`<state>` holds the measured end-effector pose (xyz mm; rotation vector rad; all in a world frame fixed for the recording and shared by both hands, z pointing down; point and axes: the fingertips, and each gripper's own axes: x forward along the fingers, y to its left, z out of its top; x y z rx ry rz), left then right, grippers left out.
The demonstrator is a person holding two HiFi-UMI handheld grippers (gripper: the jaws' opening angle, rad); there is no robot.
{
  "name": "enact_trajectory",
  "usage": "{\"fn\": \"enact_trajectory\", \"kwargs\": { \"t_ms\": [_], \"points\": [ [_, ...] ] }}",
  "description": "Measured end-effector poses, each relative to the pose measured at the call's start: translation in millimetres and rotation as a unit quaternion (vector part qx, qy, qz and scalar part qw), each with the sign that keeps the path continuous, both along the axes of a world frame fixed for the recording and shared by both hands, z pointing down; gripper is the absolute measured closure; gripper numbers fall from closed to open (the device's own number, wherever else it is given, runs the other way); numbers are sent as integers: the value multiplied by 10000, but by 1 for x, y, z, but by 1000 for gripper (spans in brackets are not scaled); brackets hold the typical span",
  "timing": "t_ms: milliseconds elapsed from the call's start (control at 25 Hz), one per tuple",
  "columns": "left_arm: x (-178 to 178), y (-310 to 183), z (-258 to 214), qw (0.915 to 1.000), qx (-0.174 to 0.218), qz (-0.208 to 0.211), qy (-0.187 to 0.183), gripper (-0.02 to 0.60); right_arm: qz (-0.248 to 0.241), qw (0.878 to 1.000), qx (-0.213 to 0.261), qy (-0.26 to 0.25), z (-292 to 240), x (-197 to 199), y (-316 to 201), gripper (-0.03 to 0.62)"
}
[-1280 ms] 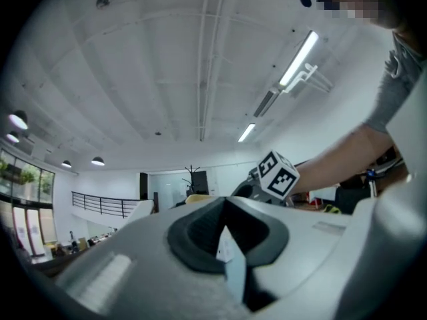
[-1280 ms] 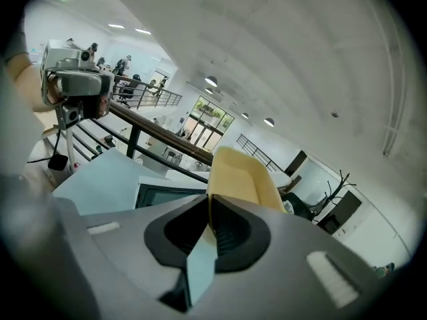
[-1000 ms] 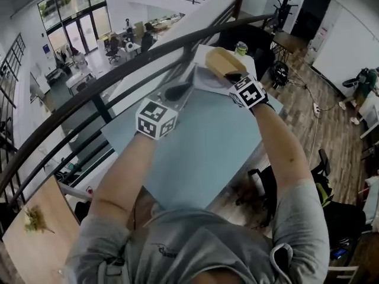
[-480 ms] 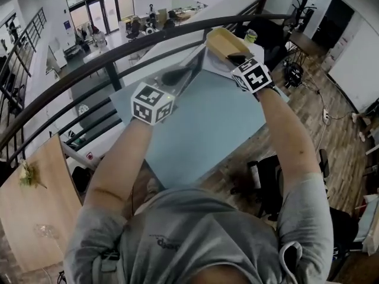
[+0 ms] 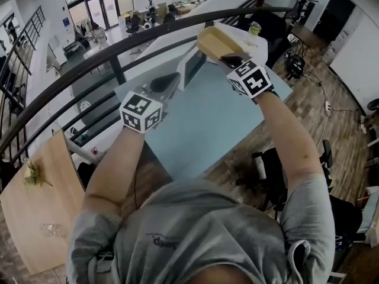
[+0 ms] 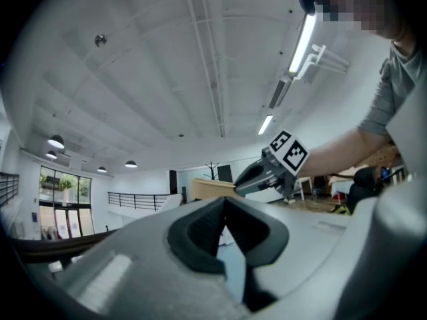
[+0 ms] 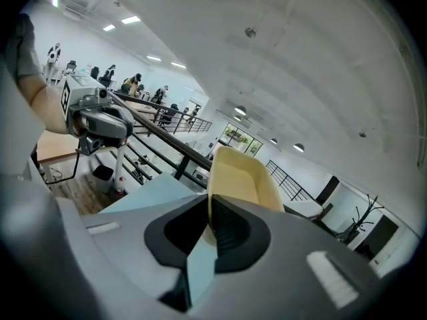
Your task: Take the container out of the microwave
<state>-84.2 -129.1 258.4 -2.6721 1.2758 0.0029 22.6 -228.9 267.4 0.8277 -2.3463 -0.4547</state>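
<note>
Right gripper (image 7: 209,209): the fingers (image 7: 230,229) are clenched on one wall of the container (image 7: 243,175), a pale tan open tray. The wall sits pinched between the two dark pads, and the rest of the tray extends forward beyond the fingertips. In the head view the container is carried clear of the light blue table (image 5: 219,129), above its far edge and close to the dark railing (image 5: 118,46); it touches nothing except the right gripper's fingers. Left gripper (image 6: 224,202): the fingers (image 6: 193,235) are closed against each other at the tips, with nothing held between them; only a strip of the table surface shows through the gap below the tips. The left gripper is well apart from the container, lower and to the left of it in the head view. The left gripper view shows the container beyond its fingertips, gripped at its near end by the right gripper.
</note>
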Motion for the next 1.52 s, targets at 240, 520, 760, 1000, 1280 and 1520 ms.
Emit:
{"fn": "enact_trajectory", "kwargs": {
  "t_ms": [240,520,760,1000,1280,1520],
  "points": [
    [-32,10,38,9987,-379,321,-68,558,42,9999,-75,-88,18,-24,23,572],
    [-47,18,82,9948,-741,694,-85,558,91,9995,-283,-66,60,-44,48,572],
    [-48,22,121,9914,-1011,831,-41,558,44,9991,-416,46,95,-50,65,572],
    [-47,24,164,9892,-1199,838,-89,558,-3,9977,-676,-27,130,-54,74,572],
    [-42,33,219,9843,-1565,799,-138,558,-142,9960,-868,175,190,-59,93,572],
    [-45,45,273,9766,-2008,744,-197,557,-77,9925,-1207,169,244,-61,109,572]
  ]
}}
